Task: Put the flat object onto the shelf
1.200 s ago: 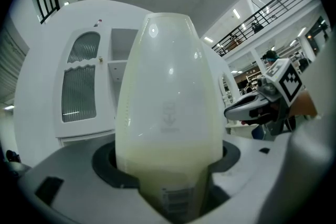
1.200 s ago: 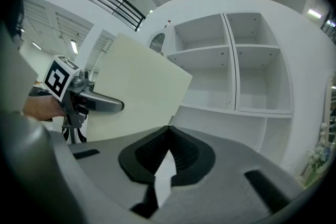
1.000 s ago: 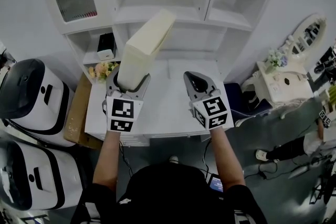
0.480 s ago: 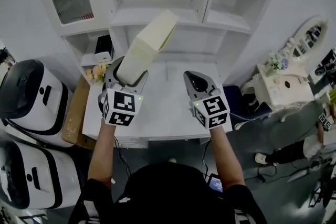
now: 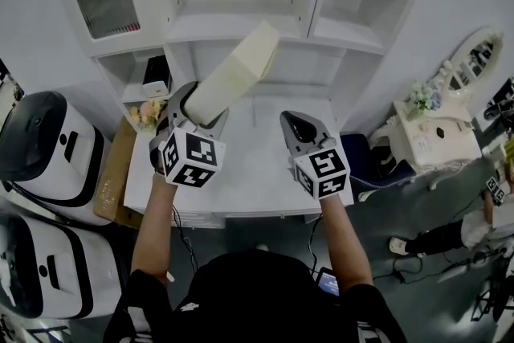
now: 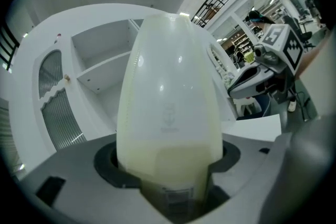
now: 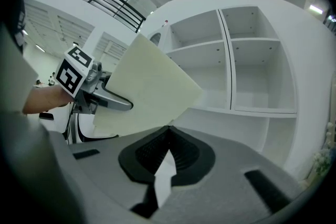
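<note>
The left tool (image 5: 198, 107) squeezes the bottom end of the flat cream object (image 5: 238, 71). The object sticks out ahead of this tool and tips up toward the white shelf (image 5: 241, 26), probably so it can slide in. The right tool (image 5: 302, 127) is closed and holds nothing. It hangs beside the left tool, over the table (image 5: 257, 173).

Left side has two chunky white-and-black machines (image 5: 44, 149) (image 5: 44, 269) parked one in front of the other, with a cardboard box (image 5: 112, 173) squeezed between them and the white worktop (image 5: 257, 173). A little bunch of flowers (image 5: 144, 112) sits by the worktop's far left corner, small black-and-white box (image 5: 157, 76) just behind it. Off right there's a white vanity (image 5: 438, 132) with an oval mirror (image 5: 475, 52), plus somebody's legs (image 5: 450, 233) on the floor.
</note>
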The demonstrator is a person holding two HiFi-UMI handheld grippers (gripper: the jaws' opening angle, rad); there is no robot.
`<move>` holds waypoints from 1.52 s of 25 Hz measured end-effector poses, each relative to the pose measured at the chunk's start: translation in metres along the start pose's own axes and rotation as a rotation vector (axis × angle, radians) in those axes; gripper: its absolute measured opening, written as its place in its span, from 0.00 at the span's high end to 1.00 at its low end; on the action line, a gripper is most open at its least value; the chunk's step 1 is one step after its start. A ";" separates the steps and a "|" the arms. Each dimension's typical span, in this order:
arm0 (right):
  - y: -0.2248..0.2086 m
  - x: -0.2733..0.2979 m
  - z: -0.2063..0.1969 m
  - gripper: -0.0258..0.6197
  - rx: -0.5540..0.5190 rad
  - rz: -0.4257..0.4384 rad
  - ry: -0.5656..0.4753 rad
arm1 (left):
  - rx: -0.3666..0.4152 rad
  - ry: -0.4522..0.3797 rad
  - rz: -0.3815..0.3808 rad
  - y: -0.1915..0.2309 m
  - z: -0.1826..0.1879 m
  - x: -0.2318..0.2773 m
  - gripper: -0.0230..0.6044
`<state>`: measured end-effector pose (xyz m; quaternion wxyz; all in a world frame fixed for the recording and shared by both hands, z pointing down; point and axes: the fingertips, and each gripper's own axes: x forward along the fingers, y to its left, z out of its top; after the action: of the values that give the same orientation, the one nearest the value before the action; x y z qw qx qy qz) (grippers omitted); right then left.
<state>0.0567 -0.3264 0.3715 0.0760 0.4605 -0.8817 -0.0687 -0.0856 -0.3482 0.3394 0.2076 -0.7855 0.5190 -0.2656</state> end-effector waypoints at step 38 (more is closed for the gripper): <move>-0.001 0.009 0.000 0.98 0.019 0.021 -0.004 | 0.574 0.090 0.129 0.025 0.046 0.013 0.47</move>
<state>0.0524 -0.3348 0.3722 0.0704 0.4519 -0.8872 -0.0605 -0.0698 -0.3667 0.2914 0.4146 -0.6475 0.4801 -0.4224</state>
